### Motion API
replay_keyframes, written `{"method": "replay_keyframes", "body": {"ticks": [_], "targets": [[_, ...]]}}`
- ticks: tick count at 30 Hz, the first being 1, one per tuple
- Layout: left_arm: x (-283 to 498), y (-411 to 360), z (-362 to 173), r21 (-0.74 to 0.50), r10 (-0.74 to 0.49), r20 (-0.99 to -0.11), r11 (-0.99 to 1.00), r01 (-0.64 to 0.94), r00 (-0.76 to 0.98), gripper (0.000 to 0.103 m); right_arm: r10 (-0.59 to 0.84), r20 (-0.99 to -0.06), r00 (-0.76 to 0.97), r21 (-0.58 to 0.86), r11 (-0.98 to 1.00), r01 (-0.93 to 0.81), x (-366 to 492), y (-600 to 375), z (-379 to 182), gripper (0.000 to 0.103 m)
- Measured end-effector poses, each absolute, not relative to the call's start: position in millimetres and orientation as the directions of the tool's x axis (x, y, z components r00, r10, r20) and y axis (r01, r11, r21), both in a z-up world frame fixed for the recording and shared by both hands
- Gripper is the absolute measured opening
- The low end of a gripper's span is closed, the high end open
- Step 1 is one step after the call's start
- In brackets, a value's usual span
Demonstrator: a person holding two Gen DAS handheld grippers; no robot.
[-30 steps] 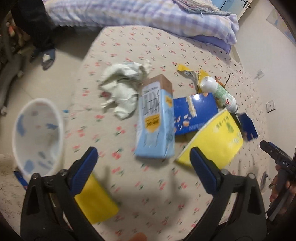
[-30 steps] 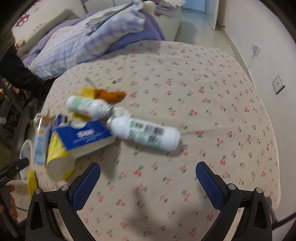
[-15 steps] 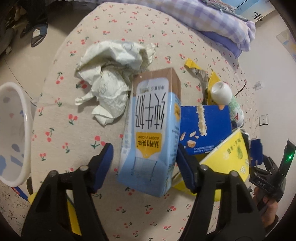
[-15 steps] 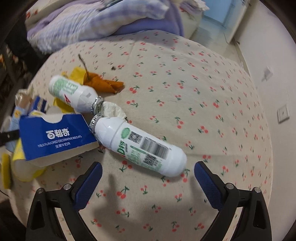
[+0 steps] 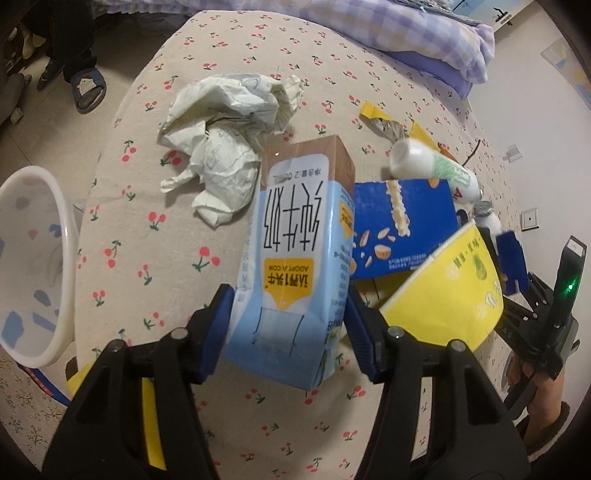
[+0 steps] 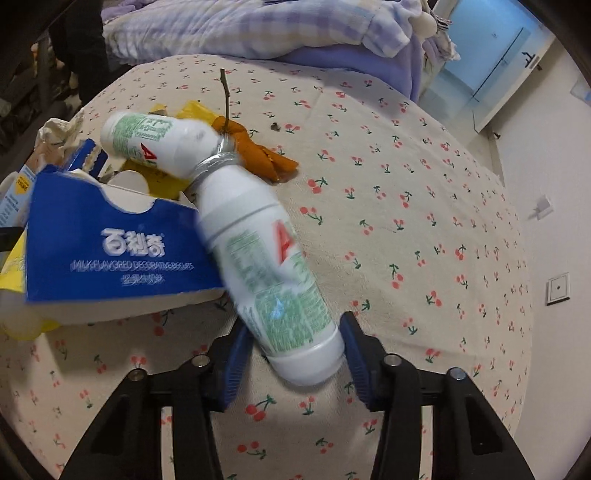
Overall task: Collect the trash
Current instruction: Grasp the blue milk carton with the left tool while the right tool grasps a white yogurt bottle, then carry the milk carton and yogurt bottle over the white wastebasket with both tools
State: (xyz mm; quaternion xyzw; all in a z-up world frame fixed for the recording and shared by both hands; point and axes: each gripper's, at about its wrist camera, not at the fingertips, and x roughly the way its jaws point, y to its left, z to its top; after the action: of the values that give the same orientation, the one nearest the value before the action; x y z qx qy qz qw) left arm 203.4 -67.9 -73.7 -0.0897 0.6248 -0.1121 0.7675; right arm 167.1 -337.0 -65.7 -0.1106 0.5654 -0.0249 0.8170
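Note:
On the cherry-print table, my left gripper (image 5: 290,325) is shut on the lower end of a light blue milk carton (image 5: 299,258). My right gripper (image 6: 293,354) is shut on the base of a white yogurt bottle (image 6: 266,266). A second white bottle (image 6: 159,142) lies mouth to mouth with it. A blue biscuit box (image 6: 110,247) lies left of the bottles and also shows in the left wrist view (image 5: 402,221). A yellow paper cup (image 5: 450,291) lies beside the carton. Crumpled white paper (image 5: 229,140) lies behind the carton.
A white plastic bin (image 5: 33,258) stands off the table's left edge. Orange peel (image 6: 255,147) and a twig lie behind the bottles. A yellow wrapper (image 5: 380,118) lies further back. Purple checked bedding (image 6: 240,29) is beyond the table. The right of the tablecloth (image 6: 424,221) is bare.
Both grippers moved forward and closed: the left around the milk carton, the right around the near white bottle, which has swung end-on toward the right gripper.

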Motion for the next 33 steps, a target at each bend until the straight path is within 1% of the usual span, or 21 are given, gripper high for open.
{"method": "replay_keyframes", "body": {"ticks": [5, 14, 16, 17, 23, 27, 30, 32, 33], "targets": [[193.3, -63.4, -64.2, -0.289, -0.299, -0.931, 0.954, 0.076, 0.209, 0.06, -0.137, -0.931, 0.338, -0.177, 0.98, -0.091, 157.9, -336.3, -64.2, 0.046], [176.3, -56.4, -48.1, -0.309, -0.329, -0.916, 0.944, 0.119, 0.23, 0.059, -0.018, -0.945, 0.327, -0.031, 0.999, -0.034, 121.6, -352.4, -38.8, 0.043], [172.1, -53.8, -45.0, -0.312, -0.334, -0.913, 0.941, 0.129, 0.235, 0.056, 0.0, -0.944, 0.331, -0.01, 1.0, -0.028, 114.5, -353.3, -33.5, 0.042], [170.4, -52.2, -44.4, -0.314, -0.338, -0.912, 0.94, 0.133, 0.234, 0.045, 0.017, -0.942, 0.335, 0.01, 1.0, -0.024, 112.2, -354.9, -31.1, 0.042], [162.3, -45.6, -48.8, -0.305, -0.328, -0.92, 0.943, 0.134, 0.215, 0.043, 0.122, -0.934, 0.335, 0.126, 0.992, -0.011, 95.2, -355.4, -20.2, 0.041], [159.0, -42.7, -49.4, -0.291, -0.317, -0.924, 0.946, 0.143, 0.213, 0.043, 0.104, -0.955, 0.277, 0.103, 0.995, -0.017, 90.8, -352.1, -36.6, 0.041], [159.1, -37.6, -51.4, -0.291, -0.313, -0.926, 0.948, 0.132, 0.21, 0.042, 0.089, -0.976, 0.198, 0.089, 0.996, -0.013, 90.5, -348.3, -56.4, 0.042], [159.6, -34.3, -53.3, -0.29, -0.31, -0.928, 0.949, 0.121, 0.206, 0.041, 0.083, -0.983, 0.164, 0.083, 0.997, -0.007, 91.6, -346.2, -65.1, 0.044], [159.6, -33.3, -53.9, -0.29, -0.309, -0.929, 0.95, 0.119, 0.204, 0.041, 0.08, -0.984, 0.16, 0.08, 0.997, -0.007, 92.5, -345.4, -66.6, 0.051]]}}
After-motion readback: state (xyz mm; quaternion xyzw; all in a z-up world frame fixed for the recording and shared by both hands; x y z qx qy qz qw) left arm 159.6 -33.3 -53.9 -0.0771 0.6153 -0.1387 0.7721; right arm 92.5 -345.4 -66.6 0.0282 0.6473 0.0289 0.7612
